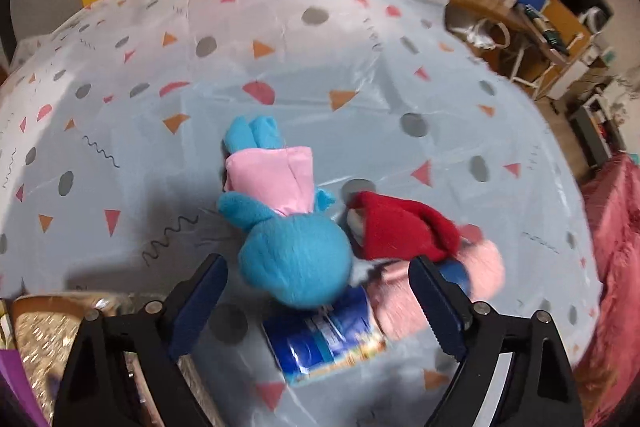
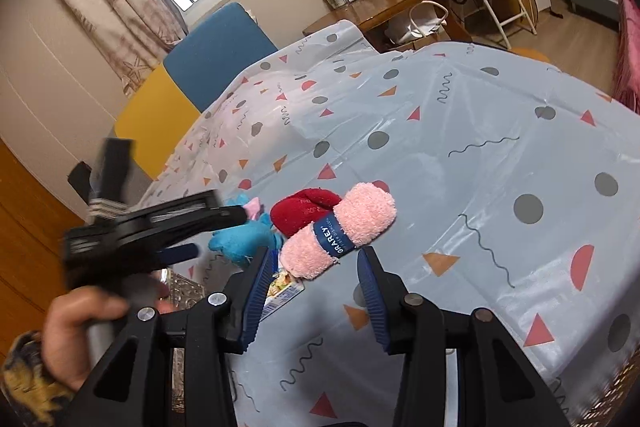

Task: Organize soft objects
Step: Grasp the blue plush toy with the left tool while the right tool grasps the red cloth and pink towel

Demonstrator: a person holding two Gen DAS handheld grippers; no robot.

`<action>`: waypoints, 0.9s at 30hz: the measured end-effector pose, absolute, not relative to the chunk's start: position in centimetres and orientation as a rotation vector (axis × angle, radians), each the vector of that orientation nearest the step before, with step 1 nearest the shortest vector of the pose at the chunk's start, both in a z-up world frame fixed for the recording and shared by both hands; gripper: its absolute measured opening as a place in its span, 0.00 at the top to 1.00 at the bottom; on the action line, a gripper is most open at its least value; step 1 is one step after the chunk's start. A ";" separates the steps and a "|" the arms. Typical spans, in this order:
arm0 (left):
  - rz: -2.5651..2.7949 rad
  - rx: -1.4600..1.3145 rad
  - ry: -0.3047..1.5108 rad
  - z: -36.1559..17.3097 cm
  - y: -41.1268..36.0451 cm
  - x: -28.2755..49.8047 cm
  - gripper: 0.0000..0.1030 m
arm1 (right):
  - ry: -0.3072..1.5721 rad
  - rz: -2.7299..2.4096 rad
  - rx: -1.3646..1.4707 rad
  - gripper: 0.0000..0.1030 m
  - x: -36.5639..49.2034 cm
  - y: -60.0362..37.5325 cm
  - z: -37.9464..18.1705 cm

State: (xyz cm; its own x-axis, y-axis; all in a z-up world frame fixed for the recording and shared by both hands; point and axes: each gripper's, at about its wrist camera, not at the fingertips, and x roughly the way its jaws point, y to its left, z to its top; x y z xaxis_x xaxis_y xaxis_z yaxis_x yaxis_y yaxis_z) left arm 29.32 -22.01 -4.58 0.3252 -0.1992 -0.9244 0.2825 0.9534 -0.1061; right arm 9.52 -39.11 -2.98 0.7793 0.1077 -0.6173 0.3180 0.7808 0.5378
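1. A person's left hand, with a patterned sleeve at the wrist, grips the handle of the left gripper and tips it steeply down over a table.
2. The left gripper's jaws are spread wide and press on nothing. The round head of a blue plush rabbit in a pink dress lies between them, with a gap on both sides.
3. The right gripper sits lower and nearer the table's front edge, angled gently downward. Its jaws are partly apart and empty, with bare cloth between them.
4. The soft things lie in one tight cluster near the front left part of the table: the rabbit, a red fleece item touching its right side, a pink fluffy roll with a dark blue band, and a blue printed packet partly under the rabbit's head.
5. The pink roll lies just beyond the right gripper's tips.
6. The patterned tablecloth stretches open and unoccupied to the right and far side of the cluster.
7. A glittery object lies at the front left edge, close beside the left gripper.
8. Yellow and blue chair backs stand behind the far edge.
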 end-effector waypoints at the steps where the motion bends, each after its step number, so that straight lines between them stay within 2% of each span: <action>1: -0.303 0.093 1.205 -5.2 -22.2 29.6 0.15 | 0.684 -0.117 0.686 0.57 9.6 -39.2 -3.1; 3: -0.285 0.106 1.224 -6.3 -22.4 30.0 0.32 | 0.685 -0.112 0.689 0.57 9.6 -39.2 -3.1; 5: -0.273 0.143 1.239 -7.5 -22.5 30.2 0.43 | 0.687 -0.114 0.686 0.57 9.6 -39.1 -3.1; 8: -0.300 0.143 1.203 -7.2 -22.4 30.0 0.51 | 0.696 -0.123 0.668 0.57 9.8 -38.9 -3.1; 15: -0.321 0.131 1.113 -4.1 -20.9 29.1 0.52 | 0.782 -0.101 0.646 0.57 12.7 -39.8 -3.1; 19: -0.332 0.113 1.094 -2.5 -20.1 29.3 0.52 | 0.802 -0.123 0.535 0.57 16.0 -40.3 -2.2; 27: -0.313 0.077 1.033 2.0 -18.1 30.7 0.52 | 0.952 -0.047 0.350 0.57 24.7 -37.4 -5.0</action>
